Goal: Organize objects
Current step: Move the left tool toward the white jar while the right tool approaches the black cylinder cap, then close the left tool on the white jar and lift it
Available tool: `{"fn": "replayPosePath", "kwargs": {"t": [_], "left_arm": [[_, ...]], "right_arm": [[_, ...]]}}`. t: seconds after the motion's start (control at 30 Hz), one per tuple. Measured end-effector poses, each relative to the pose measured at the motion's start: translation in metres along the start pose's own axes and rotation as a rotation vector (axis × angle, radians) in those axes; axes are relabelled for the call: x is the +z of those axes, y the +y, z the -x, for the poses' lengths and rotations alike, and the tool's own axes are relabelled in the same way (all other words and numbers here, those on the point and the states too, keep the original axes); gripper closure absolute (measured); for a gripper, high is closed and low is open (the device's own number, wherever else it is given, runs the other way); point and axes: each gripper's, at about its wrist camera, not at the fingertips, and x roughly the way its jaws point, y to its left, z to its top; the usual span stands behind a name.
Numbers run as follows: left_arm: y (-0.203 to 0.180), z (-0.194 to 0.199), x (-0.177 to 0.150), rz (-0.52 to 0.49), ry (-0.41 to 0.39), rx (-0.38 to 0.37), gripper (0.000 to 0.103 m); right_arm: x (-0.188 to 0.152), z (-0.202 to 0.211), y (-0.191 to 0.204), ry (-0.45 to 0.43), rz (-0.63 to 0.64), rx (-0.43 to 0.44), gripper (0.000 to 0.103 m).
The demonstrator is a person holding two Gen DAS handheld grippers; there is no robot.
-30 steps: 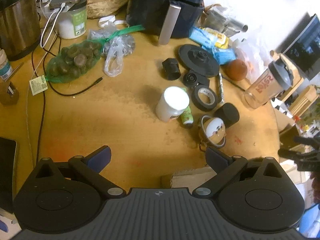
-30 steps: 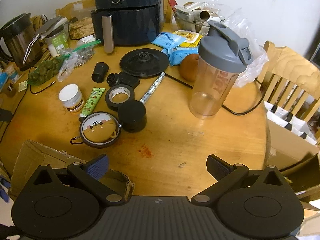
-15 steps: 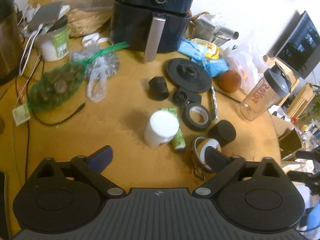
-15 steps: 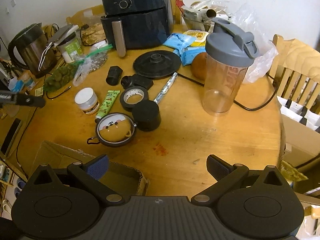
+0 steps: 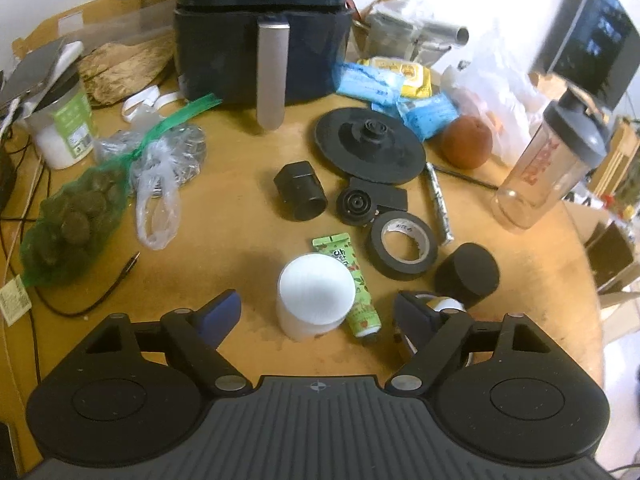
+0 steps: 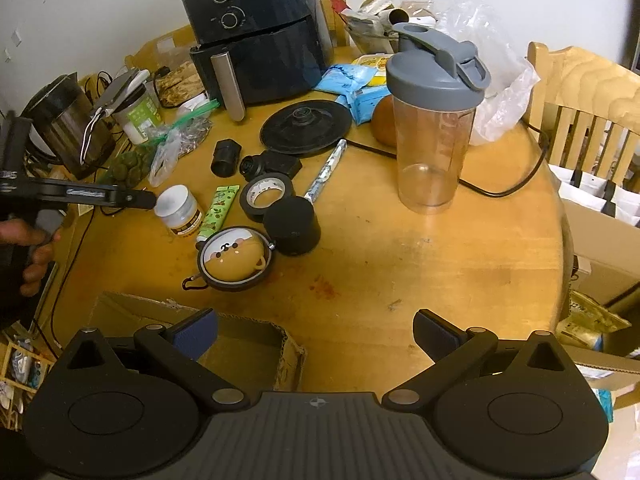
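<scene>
Jar (image 5: 316, 298) with a flat white lid stands upright low in the centre of the left wrist view, its round top facing the camera, between the fingers of the left gripper (image 5: 318, 314), whose jaws are closing but not yet touching it. Just to its right lies a green tube (image 5: 352, 280), long axis running from upper left to lower right with the cap end nearest the camera, its side touching the jar. Further right, a glossy roll of black tape (image 5: 402, 246) lies flat, hole up, and a matte black cylinder (image 5: 468, 274) rests beside it. A flat black disc (image 5: 370, 144) with a raised hub lies in the upper middle, in front of a dark air fryer (image 5: 264, 28) with a brushed metal handle. The round wooden table (image 5: 224, 240) is smooth and yellowish. In the right wrist view the right gripper (image 6: 316, 334) hangs with its jaws wide and nothing between them, over the table edge and a cardboard box (image 6: 244, 340); a clear plastic shaker bottle (image 6: 434, 128) with a grey lid stands upright in the upper right.
</scene>
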Motion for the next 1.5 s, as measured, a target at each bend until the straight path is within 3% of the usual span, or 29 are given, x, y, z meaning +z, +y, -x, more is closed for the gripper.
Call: {"fn": "replayPosePath", "kwargs": {"t": [0.2,0.3,0.43,0.77,1.03,1.5], "left_arm": [[-0.004,-0.023,0.008,-0.018,0.037,0.020,0.027],[-0.008,-0.033,0.010,-0.045,0.060,0.043,0.043],[-0.011,-0.047,0.012,-0.062,0.101,0.069,0.050],[-0.011,-0.047,0.013,-0.040,0.132,0.106,0.050],[-0.009,-0.022,0.008,-0.007,0.120,0.073,0.050],[0.001,0.016,0.011,0.049,0.059,0.040,0.050]], "right_arm": [[-0.007,0.006,-0.005,-0.002,-0.021,-0.007,0.000],[-0.010,0.007,-0.008,0.000,-0.031,-0.014,0.000],[-0.013,0.008,-0.011,0.004,-0.048,-0.017,0.000],[-0.019,0.009,-0.014,0.006,-0.059,-0.014,0.000],[-0.015,0.004,-0.013,-0.002,-0.058,0.028,0.000],[0.024,-0.011,-0.001,-0.010,0.006,0.105,0.000]]}}
